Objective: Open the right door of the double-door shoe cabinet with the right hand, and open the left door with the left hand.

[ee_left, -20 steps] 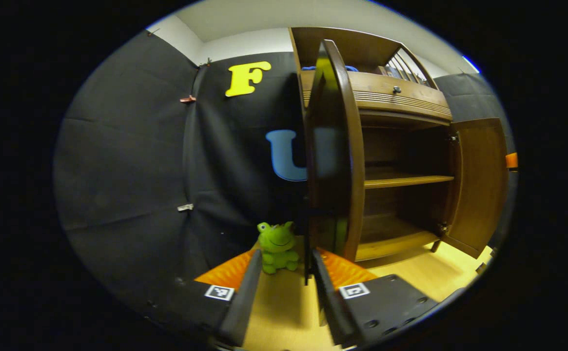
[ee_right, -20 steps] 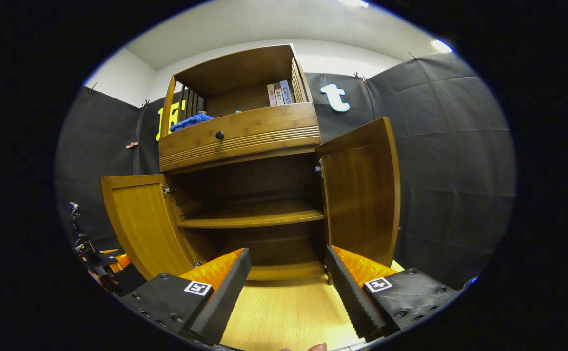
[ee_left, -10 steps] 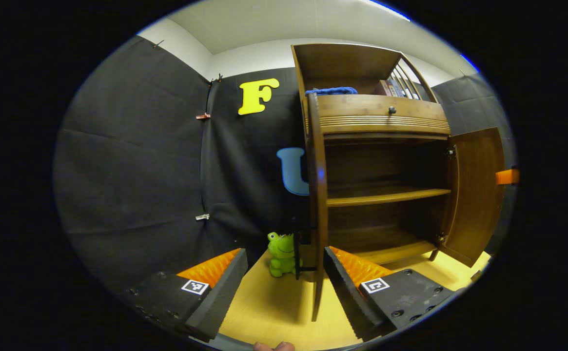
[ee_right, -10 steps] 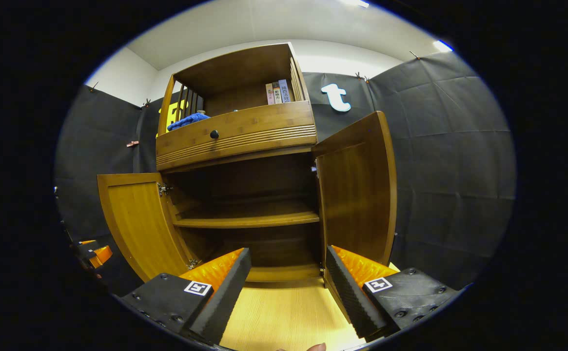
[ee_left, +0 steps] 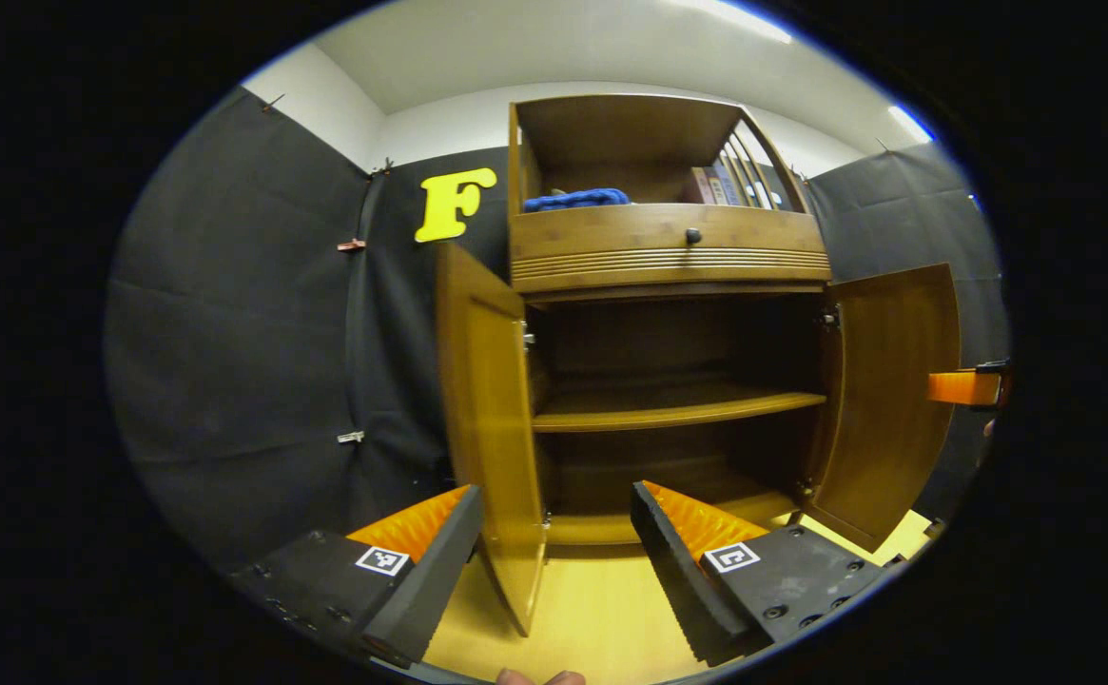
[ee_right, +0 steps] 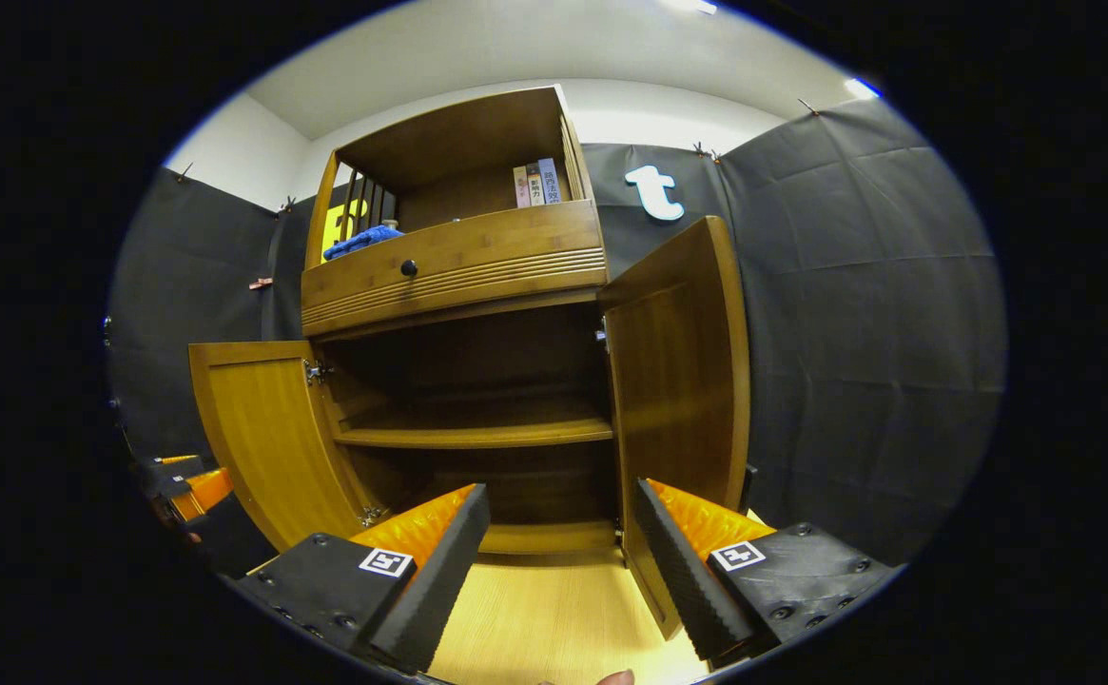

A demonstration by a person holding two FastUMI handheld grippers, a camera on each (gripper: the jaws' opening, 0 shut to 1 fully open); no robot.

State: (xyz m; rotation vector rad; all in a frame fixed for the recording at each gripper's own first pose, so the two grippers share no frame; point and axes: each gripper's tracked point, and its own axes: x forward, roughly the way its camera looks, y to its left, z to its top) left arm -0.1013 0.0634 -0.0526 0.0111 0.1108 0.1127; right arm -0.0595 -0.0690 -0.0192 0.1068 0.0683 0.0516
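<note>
Left gripper view: right claw at edge; both claws apart, doors open.

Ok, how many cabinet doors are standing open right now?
2. The left door is swung out on its hinges in front of the left tool; the right door is swung out above the right tool. Neither tool is touching a door.

Ceiling strip lights give even, warm illumination. Cabinet interior sits in deep shadow. Left door shows motion blur. Strong fisheye curvature at edges; centre sharp.
</note>
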